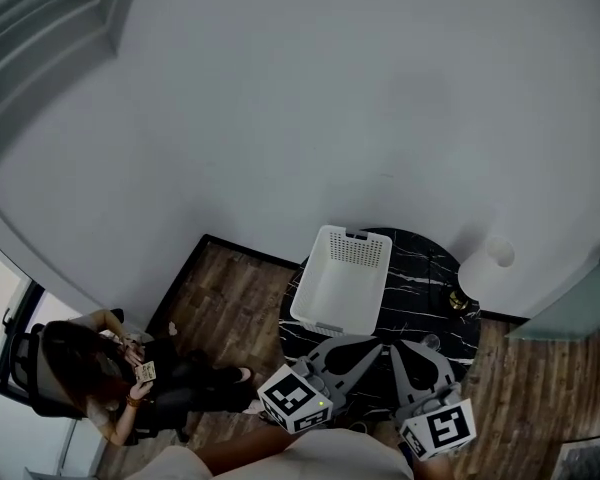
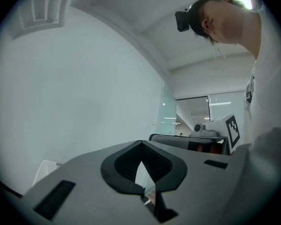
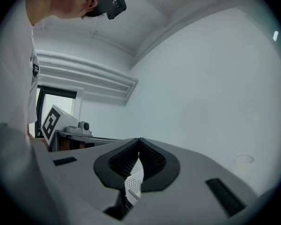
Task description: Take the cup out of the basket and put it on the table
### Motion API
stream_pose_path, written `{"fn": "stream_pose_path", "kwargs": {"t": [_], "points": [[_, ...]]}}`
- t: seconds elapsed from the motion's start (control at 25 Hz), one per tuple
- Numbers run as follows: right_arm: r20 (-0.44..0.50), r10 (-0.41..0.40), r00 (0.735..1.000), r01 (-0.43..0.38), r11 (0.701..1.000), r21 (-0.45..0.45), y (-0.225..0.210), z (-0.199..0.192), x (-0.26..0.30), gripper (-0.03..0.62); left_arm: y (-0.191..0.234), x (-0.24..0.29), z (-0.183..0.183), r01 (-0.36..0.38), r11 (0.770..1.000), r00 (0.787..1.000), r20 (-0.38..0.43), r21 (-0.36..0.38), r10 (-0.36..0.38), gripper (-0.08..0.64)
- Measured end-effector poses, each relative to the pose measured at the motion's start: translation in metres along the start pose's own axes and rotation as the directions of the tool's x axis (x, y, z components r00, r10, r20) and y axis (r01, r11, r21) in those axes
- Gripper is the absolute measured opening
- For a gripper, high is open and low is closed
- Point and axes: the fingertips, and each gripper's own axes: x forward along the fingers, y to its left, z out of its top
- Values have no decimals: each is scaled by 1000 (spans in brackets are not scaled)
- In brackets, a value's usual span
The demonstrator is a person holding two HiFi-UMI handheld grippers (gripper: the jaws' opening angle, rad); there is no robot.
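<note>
Round black marble surface point(image 1: 435, 278) with white veins, rectangular white perforated plastic basket point(image 1: 340, 283) ahead of both fingertips, grey left gripper point(image 2: 140, 143) and right gripper point(image 3: 139, 139), ribbed fingers point(image 2: 154, 161) pressed together on nothing, small clear cup point(image 1: 430, 342), seemingly on the surface just beyond the right fingertips

Basket point(image 1: 358, 250) top open; lamp point(image 1: 485, 263) stands rightward.

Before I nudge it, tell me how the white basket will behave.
The basket looks like thin perforated plastic, so it is probably light and apt to slide on the glossy table. Its tall open walls may flex a little when squeezed.
</note>
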Motion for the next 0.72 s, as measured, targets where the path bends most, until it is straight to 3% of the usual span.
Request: {"fn": "stream_pose_path", "kwargs": {"t": [0.32,0.72], "points": [[27,-12,1000,12,1000,5,-3,7,-2,8,9,2,10,-38,999,999,19,10,38,5],[17,-30,999,30,999,12,-6,3,-1,6,9,3,7,-22,1000,1000,5,3,22,5]]}}
